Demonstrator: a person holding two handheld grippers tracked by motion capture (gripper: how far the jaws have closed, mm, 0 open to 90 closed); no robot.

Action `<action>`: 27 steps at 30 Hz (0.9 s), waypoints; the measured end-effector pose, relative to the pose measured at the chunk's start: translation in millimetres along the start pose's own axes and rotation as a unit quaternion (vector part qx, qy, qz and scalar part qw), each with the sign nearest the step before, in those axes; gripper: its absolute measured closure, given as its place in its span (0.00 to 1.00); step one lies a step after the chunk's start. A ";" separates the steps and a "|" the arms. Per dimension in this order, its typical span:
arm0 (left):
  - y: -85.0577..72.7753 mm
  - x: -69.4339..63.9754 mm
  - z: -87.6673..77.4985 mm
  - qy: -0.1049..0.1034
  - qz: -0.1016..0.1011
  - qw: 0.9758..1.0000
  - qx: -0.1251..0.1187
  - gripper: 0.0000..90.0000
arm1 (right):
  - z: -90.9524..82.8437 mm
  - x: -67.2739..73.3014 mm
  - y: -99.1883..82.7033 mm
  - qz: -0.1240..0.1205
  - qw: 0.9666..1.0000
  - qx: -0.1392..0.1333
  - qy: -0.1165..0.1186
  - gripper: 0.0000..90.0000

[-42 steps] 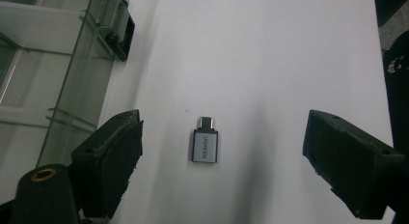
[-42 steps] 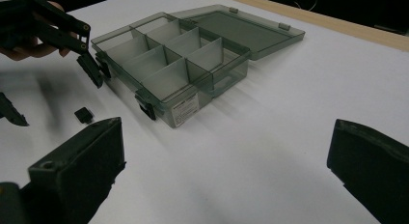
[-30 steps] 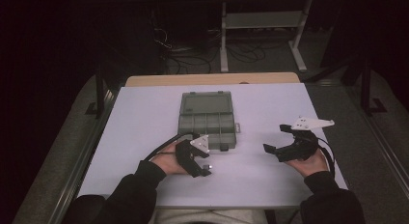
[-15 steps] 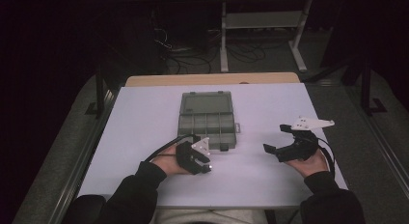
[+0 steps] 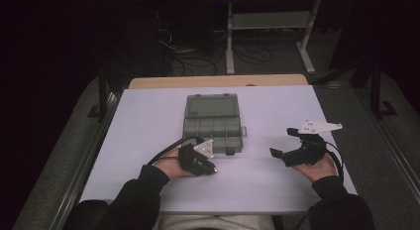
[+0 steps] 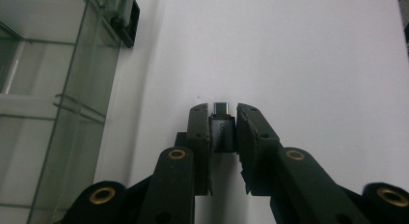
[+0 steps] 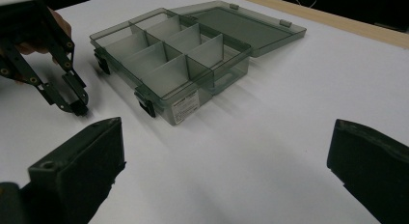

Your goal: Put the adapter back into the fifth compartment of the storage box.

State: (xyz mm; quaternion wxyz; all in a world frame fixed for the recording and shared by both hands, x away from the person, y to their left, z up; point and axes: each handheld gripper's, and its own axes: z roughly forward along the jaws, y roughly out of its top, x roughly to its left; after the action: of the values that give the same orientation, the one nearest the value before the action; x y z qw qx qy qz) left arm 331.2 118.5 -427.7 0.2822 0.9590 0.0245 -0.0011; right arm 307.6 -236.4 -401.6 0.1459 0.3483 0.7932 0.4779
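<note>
A smoky clear compartment box (image 5: 212, 122) lies open at the table's middle, its lid flat behind it and its compartments (image 7: 178, 60) looking empty. My left gripper (image 5: 212, 168) rests on the table just in front of the box's near left corner. In the left gripper view the jaws are shut on a small black adapter (image 6: 222, 130) with a metal plug end pointing forward, and the box wall (image 6: 48, 89) stands to the left. My right gripper (image 5: 283, 142) sits to the right of the box, open wide with nothing between its jaws (image 7: 226, 132). The left gripper (image 7: 77, 105) also appears in the right gripper view.
The white table top (image 5: 148, 116) has bare room left and right of the box. A wooden strip (image 5: 218, 81) runs along the far edge. Beyond it stand a metal frame (image 5: 267, 22) and cables on a dark floor.
</note>
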 end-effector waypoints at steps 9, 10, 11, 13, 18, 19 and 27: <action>6.1 1.2 -20.8 0.006 0.008 1.000 -0.008 0.85 | -0.4 -0.3 0.0 0.000 1.000 -0.002 0.001 0.00; 6.5 1.5 -22.4 0.005 0.007 1.000 -0.010 0.85 | -0.4 -0.4 0.0 0.000 1.000 -0.002 0.001 0.00; 7.1 1.9 -24.2 0.005 0.006 1.000 -0.012 0.85 | -0.3 -0.3 0.0 0.001 1.000 -0.001 0.001 0.00; 9.1 3.5 -29.9 0.008 0.005 1.000 -0.018 0.85 | -0.1 -0.1 0.1 0.000 1.000 -0.001 0.001 0.00; 11.7 7.6 -40.0 0.016 0.001 1.000 -0.021 0.85 | -0.4 -0.3 0.1 0.000 1.000 -0.002 0.001 0.00; 12.0 8.2 -41.5 0.018 0.000 1.000 -0.020 0.85 | -0.4 -0.3 0.1 0.000 1.000 -0.002 0.001 0.00; 13.0 13.7 -49.8 0.026 -0.001 1.000 -0.017 0.85 | -0.3 -0.3 0.1 0.000 1.000 -0.002 0.002 0.00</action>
State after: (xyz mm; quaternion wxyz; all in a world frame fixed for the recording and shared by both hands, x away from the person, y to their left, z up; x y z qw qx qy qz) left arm 344.9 135.2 -379.0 0.2980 0.9537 0.0329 0.0242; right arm 307.7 -236.8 -401.3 0.1450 0.3471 0.7924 0.4802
